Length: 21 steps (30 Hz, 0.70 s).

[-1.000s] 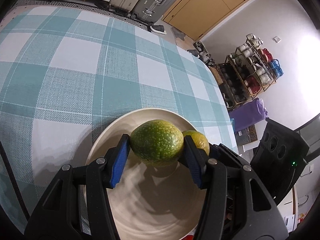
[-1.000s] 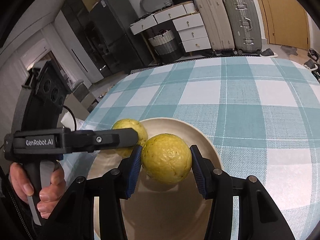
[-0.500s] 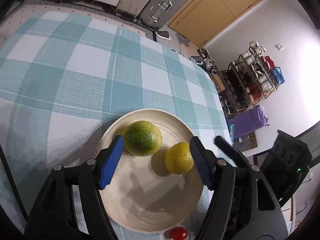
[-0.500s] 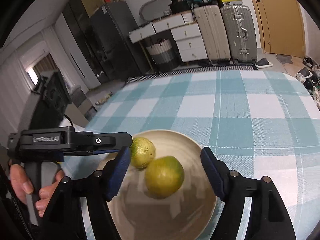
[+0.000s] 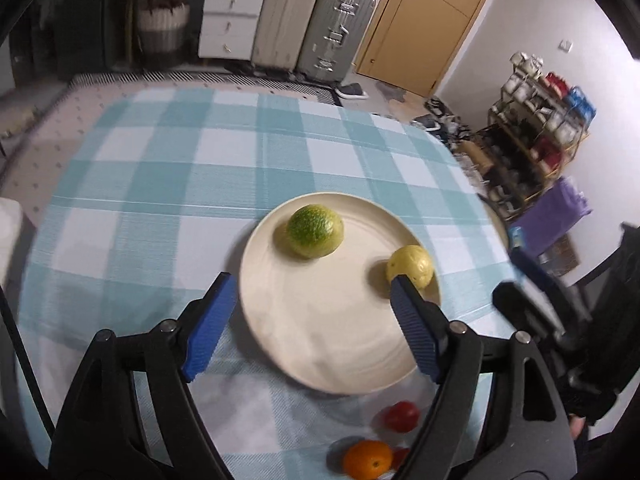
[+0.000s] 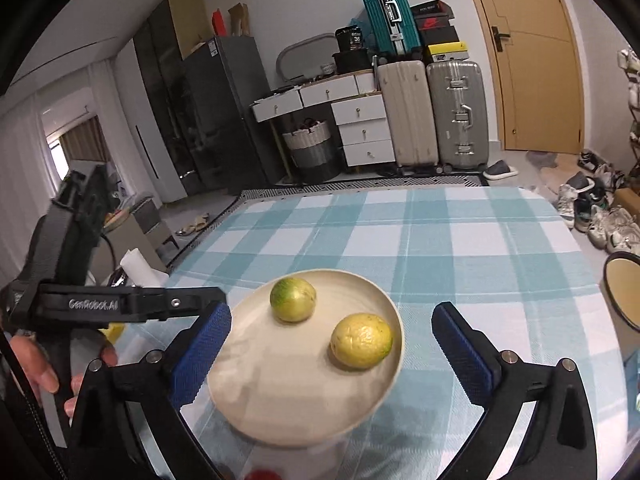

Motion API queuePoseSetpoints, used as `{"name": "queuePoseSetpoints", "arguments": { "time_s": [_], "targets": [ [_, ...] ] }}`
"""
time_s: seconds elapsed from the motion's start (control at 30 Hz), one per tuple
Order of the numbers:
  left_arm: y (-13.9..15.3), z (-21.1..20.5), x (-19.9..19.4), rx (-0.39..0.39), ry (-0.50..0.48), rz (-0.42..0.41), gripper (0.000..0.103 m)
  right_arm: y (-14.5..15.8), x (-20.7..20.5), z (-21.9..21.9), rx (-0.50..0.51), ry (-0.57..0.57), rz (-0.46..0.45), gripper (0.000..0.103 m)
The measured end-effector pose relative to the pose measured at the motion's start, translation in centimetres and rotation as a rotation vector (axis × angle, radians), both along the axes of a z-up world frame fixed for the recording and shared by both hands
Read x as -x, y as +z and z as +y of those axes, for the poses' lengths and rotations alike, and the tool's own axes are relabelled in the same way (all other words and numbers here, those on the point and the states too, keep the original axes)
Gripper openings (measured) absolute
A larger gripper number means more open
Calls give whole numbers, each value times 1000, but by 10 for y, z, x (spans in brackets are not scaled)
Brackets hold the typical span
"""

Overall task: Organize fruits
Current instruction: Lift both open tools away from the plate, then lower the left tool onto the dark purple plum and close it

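A cream plate sits on the teal checked tablecloth. On it lie a green-yellow fruit at the far side and a yellow fruit near the right rim. My left gripper is open and empty, raised above the plate's near side. My right gripper is open and empty above the plate. The left gripper's body shows at the left of the right wrist view. A small red fruit and an orange lie on the cloth in front of the plate.
A second dish's rim sits at the table's right edge. A white roll stands beyond the left edge. Suitcases, drawers and a shoe rack stand beyond the table.
Both grippers opened, let their fruits go onto the plate, and pulled back and up. The two fruits now lie apart on the plate.
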State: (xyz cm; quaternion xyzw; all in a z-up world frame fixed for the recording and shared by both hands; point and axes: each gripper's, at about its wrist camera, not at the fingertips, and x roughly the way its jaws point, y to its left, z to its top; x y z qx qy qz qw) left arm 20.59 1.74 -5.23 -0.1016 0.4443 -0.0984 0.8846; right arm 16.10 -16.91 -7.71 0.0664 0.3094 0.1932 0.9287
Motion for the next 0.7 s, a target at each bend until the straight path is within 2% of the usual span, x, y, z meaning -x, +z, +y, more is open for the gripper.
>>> {"name": "queuePoseSetpoints", "arguments": {
  "time_s": [0.1, 0.27, 0.43, 0.57, 0.7],
  "targets": [
    [4, -2, 17, -34, 9, -17, 77, 2, 12, 0, 43, -50, -18, 103],
    [12, -10, 44, -142, 18, -73, 82, 6, 34, 1, 59, -23, -37, 103],
    [14, -11, 65, -131, 9, -73, 82, 14, 60, 1, 44, -57, -84, 103],
    [15, -10, 83, -140, 22, -94, 83, 19, 80, 5, 86, -68, -136, 103],
    [16, -8, 100, -140, 40, -121, 94, 19, 100, 12, 122, -63, -161, 103]
  ]
}}
